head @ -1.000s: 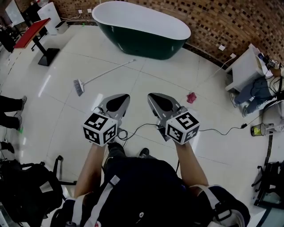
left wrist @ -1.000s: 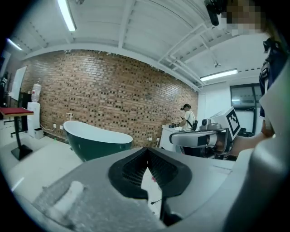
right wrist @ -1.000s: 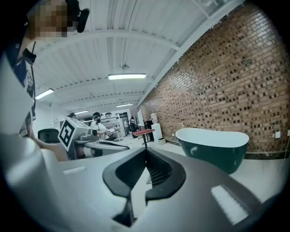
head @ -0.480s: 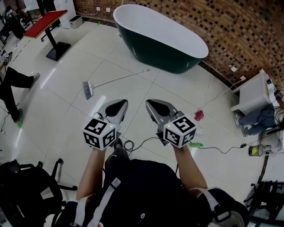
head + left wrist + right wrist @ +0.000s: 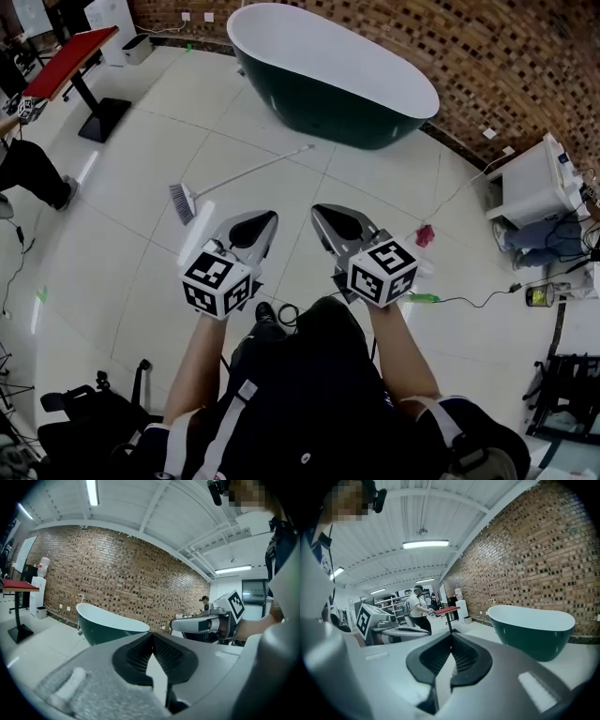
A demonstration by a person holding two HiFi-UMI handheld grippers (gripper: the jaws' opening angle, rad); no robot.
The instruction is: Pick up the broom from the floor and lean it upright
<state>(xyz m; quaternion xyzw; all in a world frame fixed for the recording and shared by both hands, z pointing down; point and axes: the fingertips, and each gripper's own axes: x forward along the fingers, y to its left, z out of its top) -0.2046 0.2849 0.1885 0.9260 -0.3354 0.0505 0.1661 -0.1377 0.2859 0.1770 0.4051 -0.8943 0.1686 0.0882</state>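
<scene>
Green bathtub [image 5: 328, 70]: one, upper centre | broom [image 5: 246, 172]: one, flat on floor [image 5: 122, 234], centre-left | my left gripper [image 5: 266, 218] and right gripper [image 5: 322, 212]: two, both closed on nothing

A workshop hall: brick wall [image 5: 525, 66], tiled floor [image 5: 141, 216], freestanding bathtub [image 5: 328, 66], storage shelves [image 5: 389, 603], ceiling strip light [image 5: 425, 544].

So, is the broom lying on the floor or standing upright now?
Lying down. The broom lies flat on the tiled floor, its handle pointing toward the bathtub; it leans on nothing.
</scene>
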